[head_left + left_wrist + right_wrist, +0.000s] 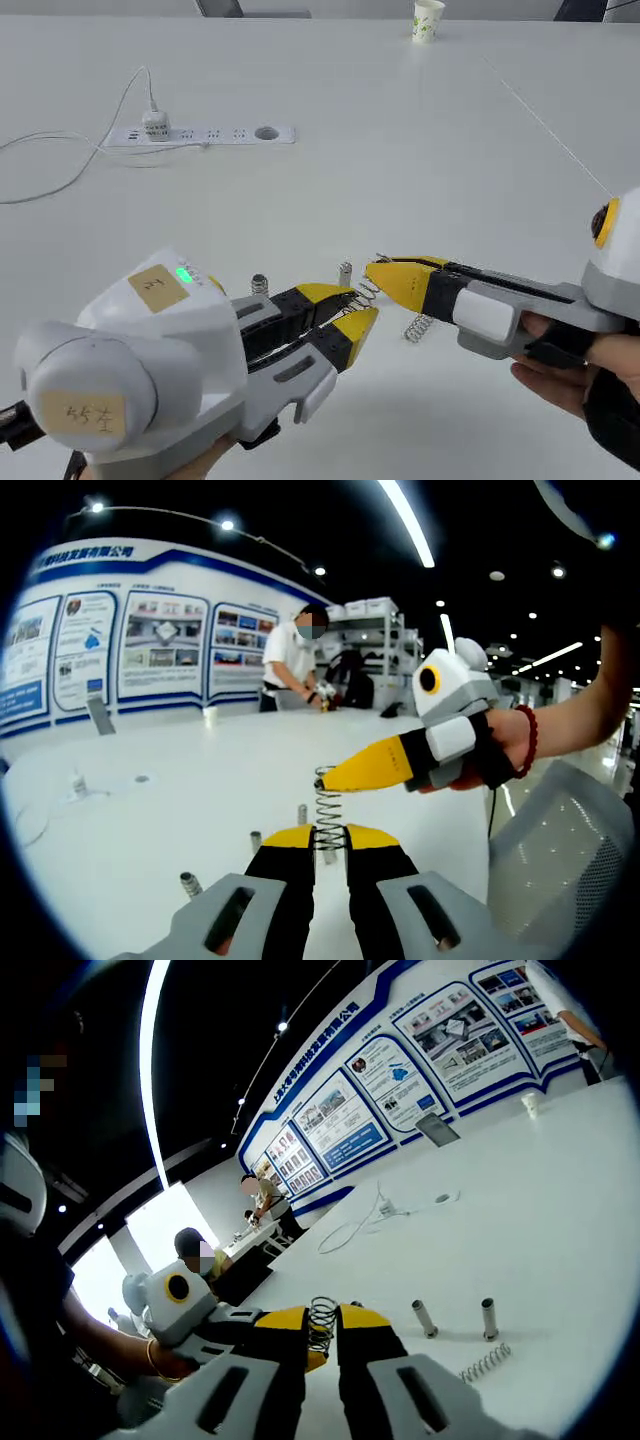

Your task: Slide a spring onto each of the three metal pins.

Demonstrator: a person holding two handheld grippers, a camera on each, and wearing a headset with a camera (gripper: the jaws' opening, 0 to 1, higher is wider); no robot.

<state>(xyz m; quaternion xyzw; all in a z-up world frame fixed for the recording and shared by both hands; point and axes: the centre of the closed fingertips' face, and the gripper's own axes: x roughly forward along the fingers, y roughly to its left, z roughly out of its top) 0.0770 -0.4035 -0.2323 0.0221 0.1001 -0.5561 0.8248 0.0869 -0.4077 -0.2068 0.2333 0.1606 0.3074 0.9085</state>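
Observation:
One spring (368, 292) hangs in the air between both grippers, above the white table (400, 150). My left gripper (362, 304) is shut on its lower end, seen close up as the spring (328, 820) stands between the yellow tips (328, 833). My right gripper (372, 270) is shut on its upper end (320, 1318). Behind them stands a bare metal pin (345, 272). A second pin (259, 284) to the left carries a spring. Two bare pins (423, 1317) (489, 1317) stand in the right gripper view. A loose spring (418, 327) lies under the right gripper.
A white power strip (205, 134) with a plugged-in cable lies at the back left of the table. A paper cup (427, 20) stands at the far edge. A person (290, 665) works at another bench in the background.

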